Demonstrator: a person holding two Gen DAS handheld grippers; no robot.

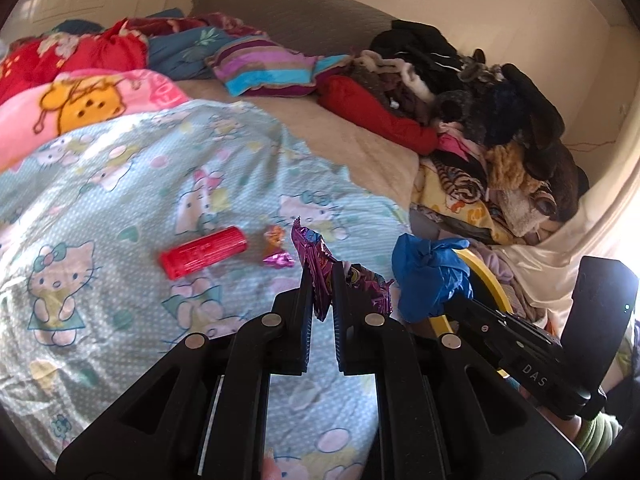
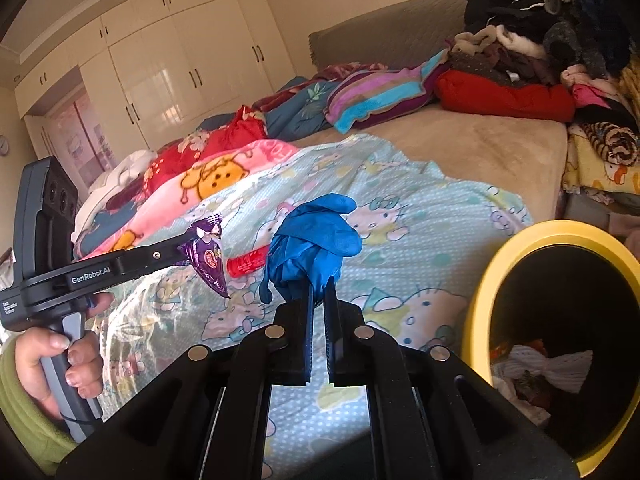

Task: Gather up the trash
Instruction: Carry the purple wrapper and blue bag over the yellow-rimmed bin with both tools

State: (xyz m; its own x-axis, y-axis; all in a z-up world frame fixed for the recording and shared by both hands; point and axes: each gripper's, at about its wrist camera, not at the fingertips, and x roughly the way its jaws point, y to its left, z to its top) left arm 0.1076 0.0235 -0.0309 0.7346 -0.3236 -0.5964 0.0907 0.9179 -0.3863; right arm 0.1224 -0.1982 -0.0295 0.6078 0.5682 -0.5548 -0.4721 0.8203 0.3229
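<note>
left gripper (image 1: 322, 276) is clenched on a purple foil wrapper (image 1: 310, 254), the crumpled packet pinched between its two fingers and lifted clear of the bedding; in the right wrist view the same wrapper (image 2: 208, 258) hangs from the fingertips of that tool, whose handle is gripped by a hand (image 2: 60, 364) in a green sleeve. right gripper (image 2: 319, 294) is clamped on a blue glove (image 2: 316, 240), bunched up and held above the bed — the jaws stand nearly together with glove material between them. from the left wrist view the glove (image 1: 430, 276) sits just right of the wrapper, with the right tool's body running off to the near right. a bin with a yellow rim (image 2: 480, 300) stands at the near right, just beside the bed edge; its dark interior holds white and orange scraps. on the hello kitty sheet (image 1: 120, 200) lie a red tube (image 1: 202, 252) on its side and, just right of it, two small candy wrappers — one orange (image 1: 274, 236), one pink (image 1: 278, 259) — close together but apart from the tube. a pink cartoon blanket (image 1: 80, 104) lies at the far left, a striped pillow (image 1: 260, 66) at the far middle, and a heap of clothes (image 1: 480, 92) at the far right. white wardrobe doors (image 2: 180, 68) fill the far wall.
</note>
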